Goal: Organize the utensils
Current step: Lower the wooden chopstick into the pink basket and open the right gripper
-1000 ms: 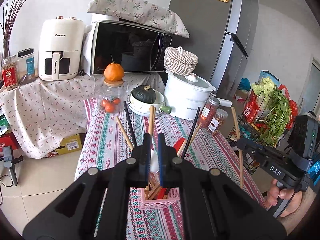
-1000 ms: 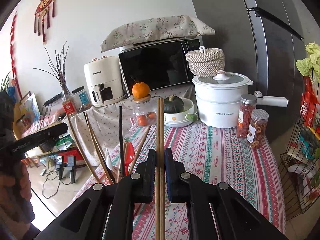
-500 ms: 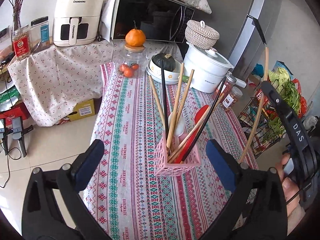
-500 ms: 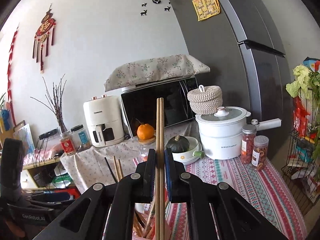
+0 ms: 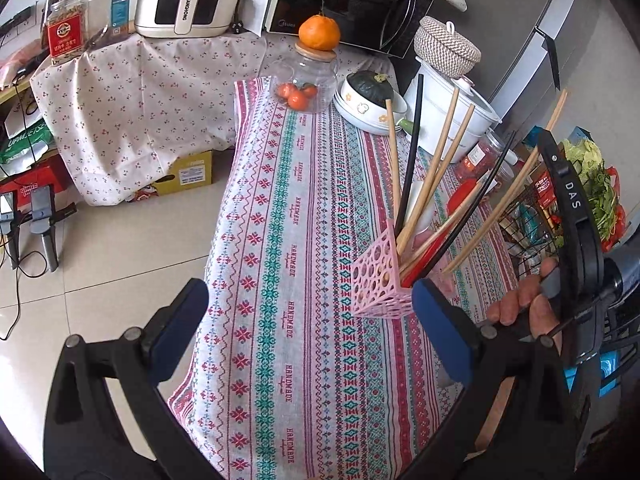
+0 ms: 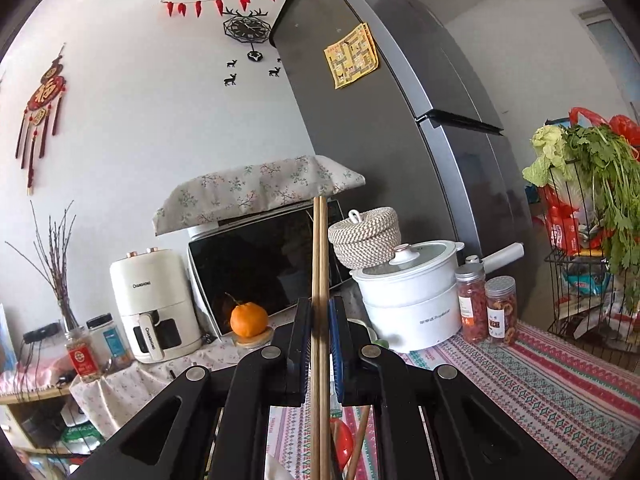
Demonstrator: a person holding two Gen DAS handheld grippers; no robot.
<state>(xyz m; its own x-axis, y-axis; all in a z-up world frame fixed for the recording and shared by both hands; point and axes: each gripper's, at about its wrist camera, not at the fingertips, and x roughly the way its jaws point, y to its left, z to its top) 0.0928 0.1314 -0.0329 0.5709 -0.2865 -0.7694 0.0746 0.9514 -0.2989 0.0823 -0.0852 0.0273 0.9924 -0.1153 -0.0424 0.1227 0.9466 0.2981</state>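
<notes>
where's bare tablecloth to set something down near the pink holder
Bare striped tablecloth runs left of the pink utensil holder, from the glass jar to the near edge. It is crowded right and behind: white pot, squash bowl, spice jars.

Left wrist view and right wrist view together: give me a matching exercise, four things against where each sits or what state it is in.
Things:
1. orange
2. squash
3. wooden chopsticks
4. left gripper

Places or states:
A. in the white bowl
B. jaws wide apart, nothing between them
C. on the jar lid
D. clamped upright in the right gripper

Pairs: 1-C, 2-A, 3-D, 4-B
</notes>
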